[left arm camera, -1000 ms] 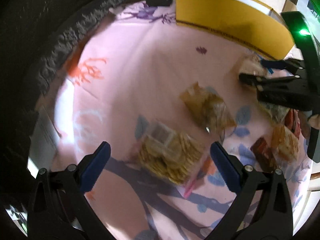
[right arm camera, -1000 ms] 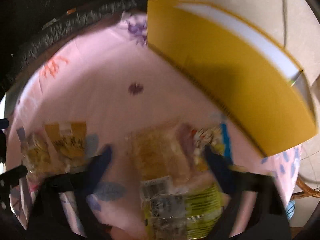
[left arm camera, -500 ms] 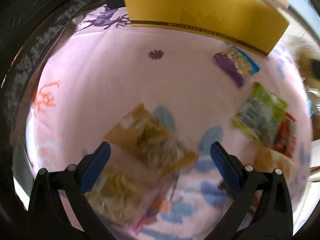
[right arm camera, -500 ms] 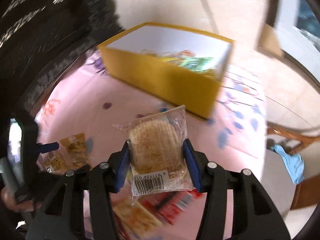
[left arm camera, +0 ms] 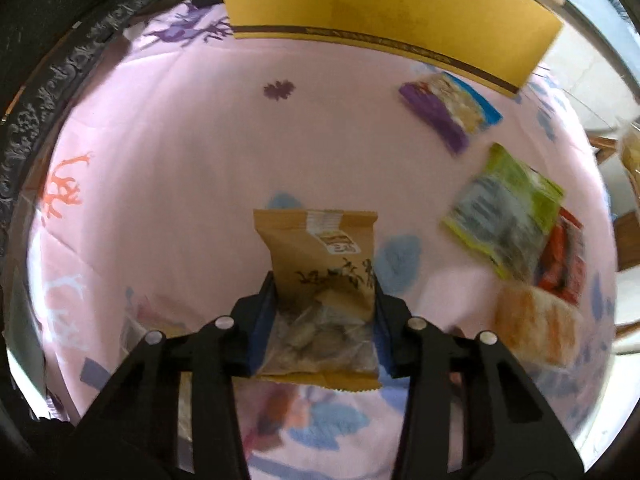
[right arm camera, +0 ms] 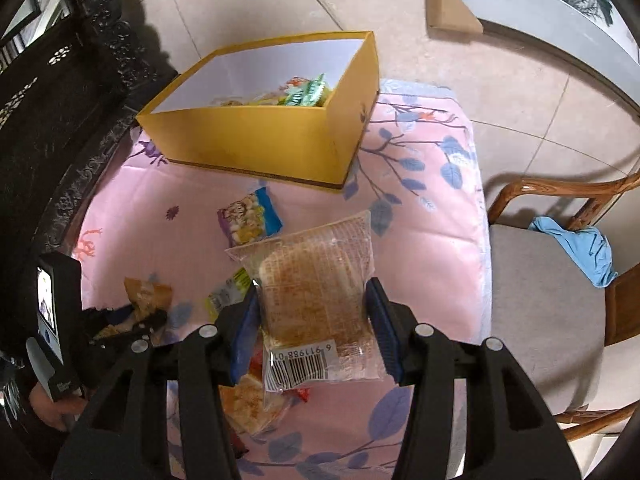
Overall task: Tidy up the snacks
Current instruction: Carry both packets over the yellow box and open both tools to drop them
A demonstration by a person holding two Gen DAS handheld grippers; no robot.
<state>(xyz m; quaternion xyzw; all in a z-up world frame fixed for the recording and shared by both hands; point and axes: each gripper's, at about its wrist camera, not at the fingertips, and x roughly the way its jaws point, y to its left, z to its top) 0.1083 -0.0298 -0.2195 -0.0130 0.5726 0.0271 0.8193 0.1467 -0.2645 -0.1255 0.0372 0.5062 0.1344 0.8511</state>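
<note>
My left gripper (left arm camera: 323, 300) is shut on a brown snack packet (left arm camera: 320, 268) and holds it just above the pink cloth (left arm camera: 168, 152). My right gripper (right arm camera: 312, 312) is shut on a clear-wrapped round cracker pack (right arm camera: 316, 300), raised well above the table. The yellow box (right arm camera: 256, 140) stands at the far side of the cloth with several snacks inside; it also shows in the left wrist view (left arm camera: 384, 12). The left gripper and its packet (right arm camera: 148, 300) show at the left of the right wrist view.
Loose on the cloth lie a purple-blue packet (left arm camera: 448, 108), a green packet (left arm camera: 504, 216), a red packet (left arm camera: 560, 256) and an orange cracker pack (left arm camera: 536, 324). A carved dark frame (right arm camera: 80, 92) borders the left. A wooden chair (right arm camera: 552, 320) with blue cloth (right arm camera: 576, 248) stands right.
My left gripper closed on the brown packet and lifted it. My right gripper rose higher with the cracker pack, toward the box.
</note>
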